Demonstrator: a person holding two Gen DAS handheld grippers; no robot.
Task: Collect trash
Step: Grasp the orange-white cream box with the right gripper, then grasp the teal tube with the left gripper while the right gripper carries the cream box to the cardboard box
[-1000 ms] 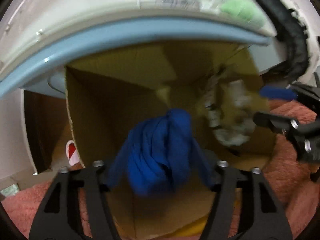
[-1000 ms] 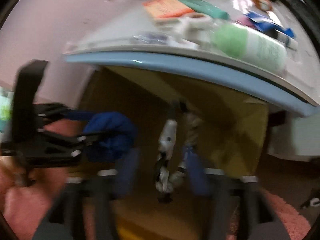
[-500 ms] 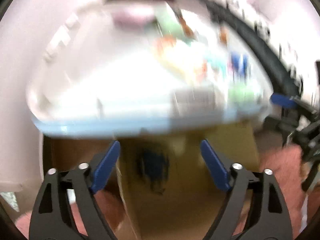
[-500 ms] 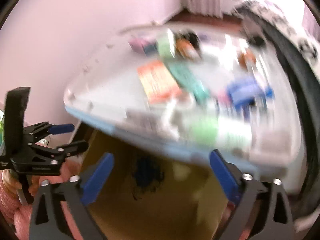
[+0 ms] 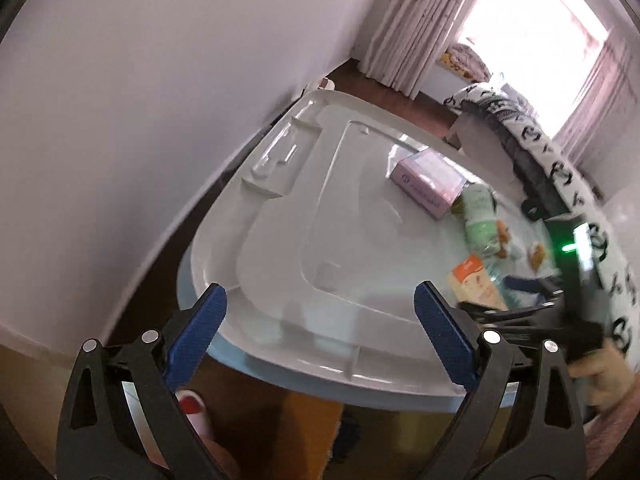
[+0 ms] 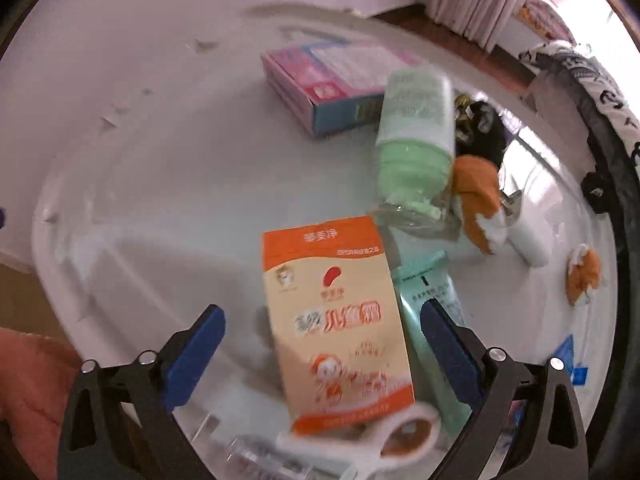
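Both grippers are open and empty above a pale plastic lid (image 5: 312, 216) used as a tabletop. My left gripper (image 5: 320, 332) hovers over the lid's near edge. My right gripper (image 6: 324, 340) hovers over an orange and cream box (image 6: 336, 328). Beyond the box lie a green bottle (image 6: 416, 136), a pink box (image 6: 320, 80), a teal tube (image 6: 432, 320), orange and white scraps (image 6: 476, 196) and white-handled scissors (image 6: 384, 440). The pink box (image 5: 428, 184), green bottle (image 5: 480, 216) and orange box (image 5: 476, 284) show in the left wrist view, with the right gripper (image 5: 532, 300) at right.
The cardboard box (image 5: 280, 432) stands under the lid's near edge, with something dark blue inside. A black and white patterned cover (image 5: 560, 160) lies at right. A white wall (image 5: 120, 100) is at left, curtains (image 5: 420, 24) at the back. Pink fabric (image 6: 28, 380) is at lower left.
Both grippers let go of the blue cloth and crumpled wrapper into the cardboard box, opened, and rose from the box to above the lid.
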